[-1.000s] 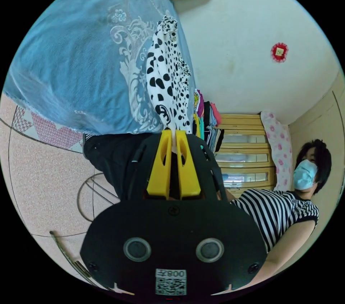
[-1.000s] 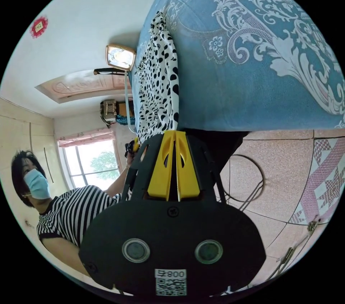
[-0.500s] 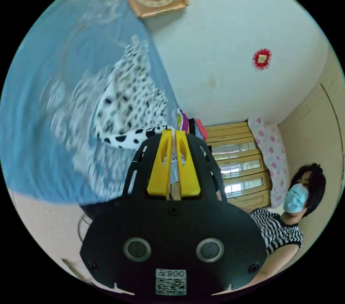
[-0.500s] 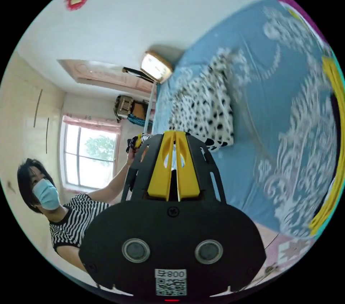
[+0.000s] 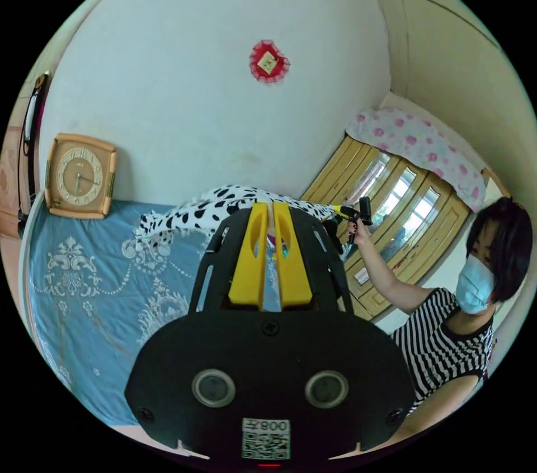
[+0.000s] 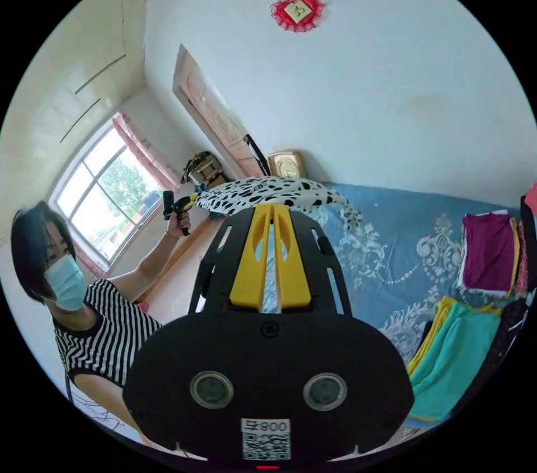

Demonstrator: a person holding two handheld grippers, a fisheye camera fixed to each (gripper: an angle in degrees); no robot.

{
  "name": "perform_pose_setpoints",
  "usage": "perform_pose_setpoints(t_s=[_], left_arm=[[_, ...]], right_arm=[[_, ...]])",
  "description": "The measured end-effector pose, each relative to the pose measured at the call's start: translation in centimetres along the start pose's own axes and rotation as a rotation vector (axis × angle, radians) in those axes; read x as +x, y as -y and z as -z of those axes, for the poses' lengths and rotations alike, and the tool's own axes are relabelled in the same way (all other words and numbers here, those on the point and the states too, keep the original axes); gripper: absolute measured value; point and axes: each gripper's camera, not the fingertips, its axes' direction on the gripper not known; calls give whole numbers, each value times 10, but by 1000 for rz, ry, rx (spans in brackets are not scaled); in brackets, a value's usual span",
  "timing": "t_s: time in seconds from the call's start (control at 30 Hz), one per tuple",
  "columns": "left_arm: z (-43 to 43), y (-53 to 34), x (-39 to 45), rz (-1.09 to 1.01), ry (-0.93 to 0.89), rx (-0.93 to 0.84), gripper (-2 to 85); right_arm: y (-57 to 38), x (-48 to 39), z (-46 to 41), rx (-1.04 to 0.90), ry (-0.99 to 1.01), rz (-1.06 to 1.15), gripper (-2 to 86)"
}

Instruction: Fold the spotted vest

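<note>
Stretching above the blue bedspread [image 5: 95, 294] in the left gripper view, the spotted vest [image 5: 207, 207] ends at the left gripper [image 5: 271, 208], whose yellow jaws pinch its edge; a wall clock [image 5: 80, 175] stands behind. In the right gripper view, the right gripper [image 6: 272, 210] clamps the vest's opposite edge, folded clothes [image 6: 458, 350] stacked nearby.
</note>
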Motion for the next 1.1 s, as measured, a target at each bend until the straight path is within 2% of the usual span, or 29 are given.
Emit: perform_pose_setpoints(t_s=[0.17,0.23,0.3,0.4,0.57,0.73,0.87,1.0,1.1], left_arm=[[-25,-85,-15,186,-36,-120,21],[-42,-143,-32,337,-66,-189,21],[-56,-187,-46,447,-27,-253,20],[-82,-261,-75,716,-70,-297,20],[-107,-307,-89,882,-29,-331,19],[-130,-268,-106,867,-2,-297,20],[-142,-183,-121,784,4,-180,20],[-139,-37,-94,491,33,-67,20],[-122,41,-50,271,80,-13,20]], right_arm=[[-101,29,-36,-138,41,-160,2],[-147,48,-53,-181,95,-266,2],[-210,78,-81,-257,94,-434,2],[-282,118,-114,-329,150,-683,2],[-318,142,-136,-343,175,-833,1],[-268,166,-137,-307,157,-808,2],[-149,179,-118,-174,159,-675,3],[2,134,-73,-80,103,-368,4],[67,86,-33,-24,59,-177,4]])
